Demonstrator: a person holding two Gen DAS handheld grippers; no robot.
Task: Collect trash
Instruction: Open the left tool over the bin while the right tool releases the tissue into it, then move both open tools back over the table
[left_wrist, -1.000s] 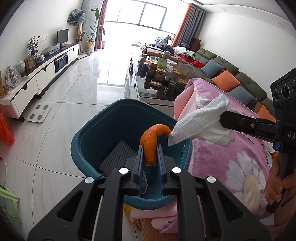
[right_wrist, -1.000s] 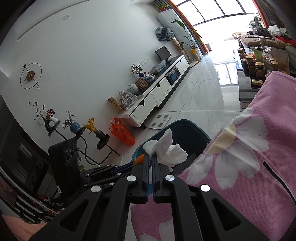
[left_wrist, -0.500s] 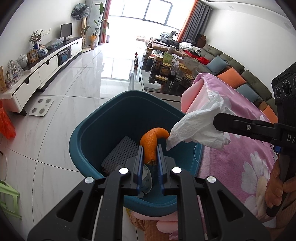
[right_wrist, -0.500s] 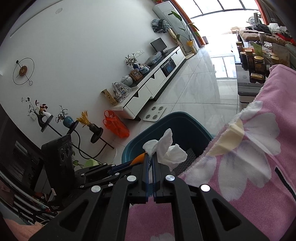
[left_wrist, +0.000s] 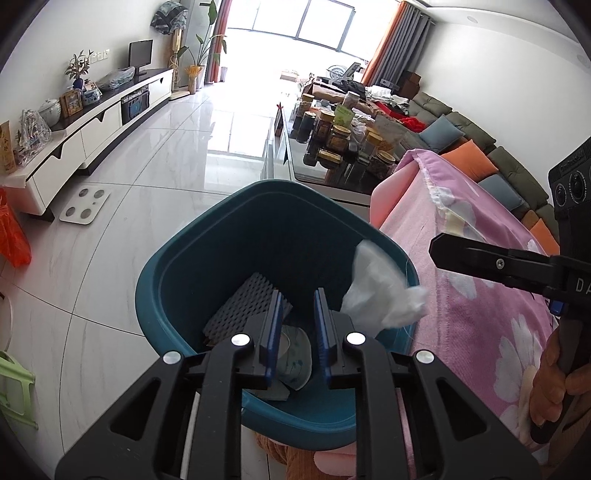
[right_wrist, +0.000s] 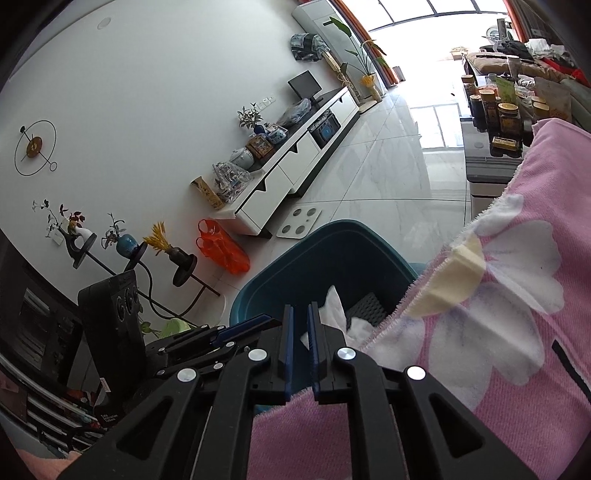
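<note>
We see the bin (left_wrist: 184, 266) on the floor just left of the blanket (left_wrist: 480, 295); tissue (left_wrist: 380, 295) at its right rim, mesh pad (left_wrist: 243, 306) inside. Jars table (left_wrist: 332, 173) beyond, TV cabinet (left_wrist: 92, 125) far left, scale (left_wrist: 85, 205) before it.

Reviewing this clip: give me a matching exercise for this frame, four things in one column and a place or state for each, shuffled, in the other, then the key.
Things:
1. white tissue
2. teal bin
3. pink floral blanket
4. white bathroom scale

Places or states:
A. flat on the tiled floor near the TV cabinet
B. in mid-air at the bin's rim, free of both grippers
C. spread to the right of the bin
D. on the floor, grey mesh sheet inside

Pairs: 1-B, 2-D, 3-C, 4-A
</note>
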